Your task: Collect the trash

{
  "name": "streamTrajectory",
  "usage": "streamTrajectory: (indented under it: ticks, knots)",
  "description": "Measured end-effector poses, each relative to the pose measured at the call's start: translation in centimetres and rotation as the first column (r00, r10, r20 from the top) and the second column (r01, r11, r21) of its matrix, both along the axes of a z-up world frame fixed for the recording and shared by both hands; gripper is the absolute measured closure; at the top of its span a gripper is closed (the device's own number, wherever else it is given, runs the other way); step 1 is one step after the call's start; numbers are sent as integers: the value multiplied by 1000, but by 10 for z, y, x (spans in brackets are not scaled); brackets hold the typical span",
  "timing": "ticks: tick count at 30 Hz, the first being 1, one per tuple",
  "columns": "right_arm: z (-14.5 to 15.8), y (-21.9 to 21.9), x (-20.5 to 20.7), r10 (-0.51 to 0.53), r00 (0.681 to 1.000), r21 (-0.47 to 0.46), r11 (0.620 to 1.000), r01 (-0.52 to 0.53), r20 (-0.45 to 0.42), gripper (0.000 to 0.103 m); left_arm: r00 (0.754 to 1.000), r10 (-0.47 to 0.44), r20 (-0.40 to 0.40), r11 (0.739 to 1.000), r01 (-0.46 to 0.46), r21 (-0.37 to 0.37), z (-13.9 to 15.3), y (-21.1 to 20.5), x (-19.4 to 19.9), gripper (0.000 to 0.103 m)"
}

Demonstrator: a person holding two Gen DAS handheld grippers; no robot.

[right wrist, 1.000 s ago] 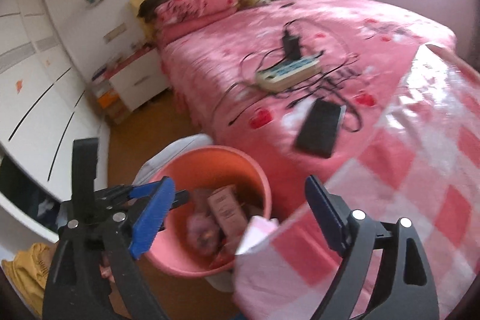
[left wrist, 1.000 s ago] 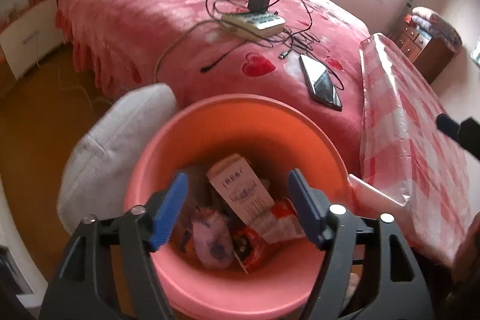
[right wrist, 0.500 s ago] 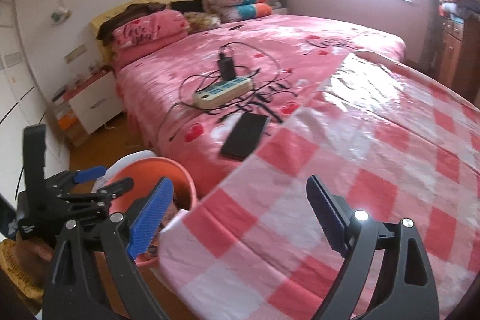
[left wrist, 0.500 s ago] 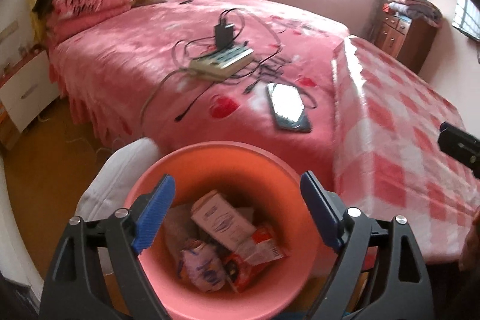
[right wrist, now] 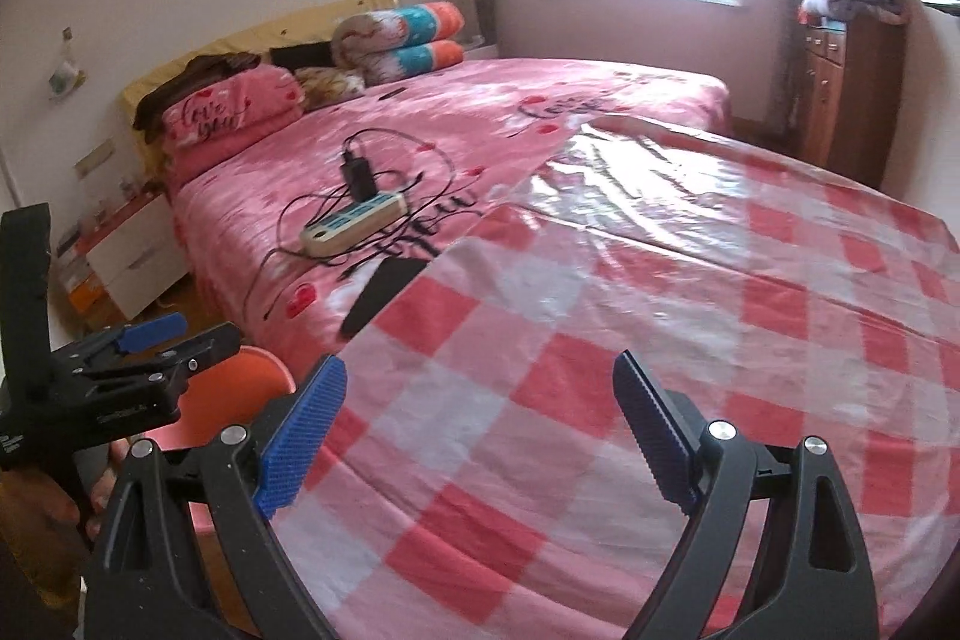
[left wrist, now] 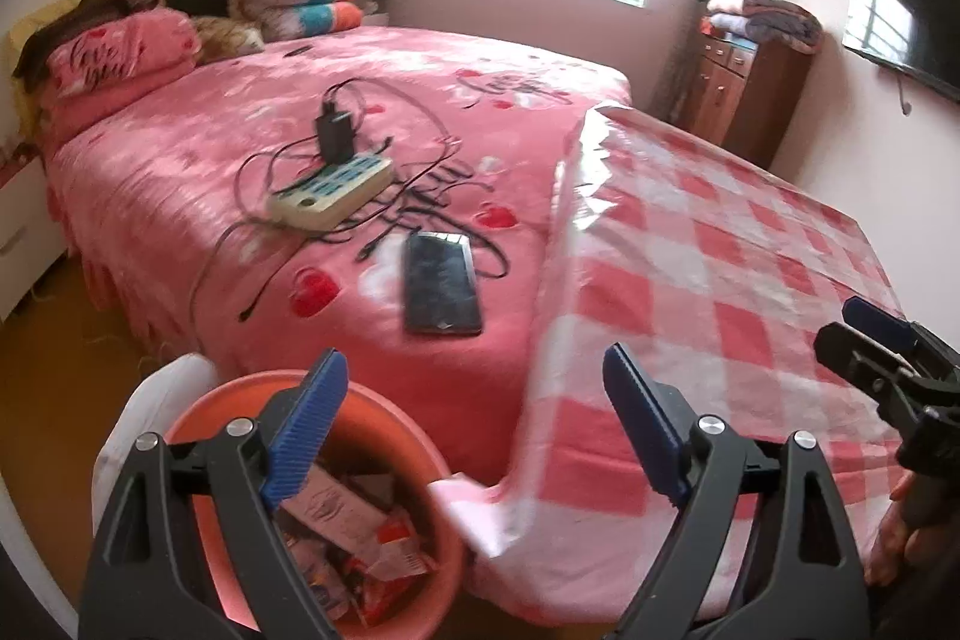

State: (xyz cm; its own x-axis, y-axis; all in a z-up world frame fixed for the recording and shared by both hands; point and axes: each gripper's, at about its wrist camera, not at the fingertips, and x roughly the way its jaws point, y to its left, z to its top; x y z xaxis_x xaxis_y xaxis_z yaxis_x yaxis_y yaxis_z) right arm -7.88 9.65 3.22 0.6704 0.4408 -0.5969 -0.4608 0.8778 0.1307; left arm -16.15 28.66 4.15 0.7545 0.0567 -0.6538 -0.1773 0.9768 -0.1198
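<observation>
Both grippers are empty – the left gripper [left wrist: 474, 430] has just opened wide above the bucket [left wrist: 420, 460], the right gripper [right wrist: 480, 430] gapes over the checked cloth [right wrist: 660, 310]

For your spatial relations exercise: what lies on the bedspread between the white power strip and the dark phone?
In the left wrist view, only loose black charging cables cross the pink bedspread between power strip and phone.

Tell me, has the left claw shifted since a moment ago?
Yes. The left claw has pulled back from over the orange bin, toward the checkered table, jaws opening, empty.
</observation>
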Motion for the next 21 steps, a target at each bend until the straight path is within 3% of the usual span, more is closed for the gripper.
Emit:
streamTrajectory:
  ticks: [12, 21]
  knots:
    - [5, -51, -4, -115, 992, 6, 993, 115, 55, 14, 995, -91, 35, 995, 90, 31, 21, -62, 20, 11]
    - [9, -103, -3, -243, 965, 18, 970, 242, 102, 9, 987, -152, 43, 987, 150, 53, 28, -108, 34, 9]
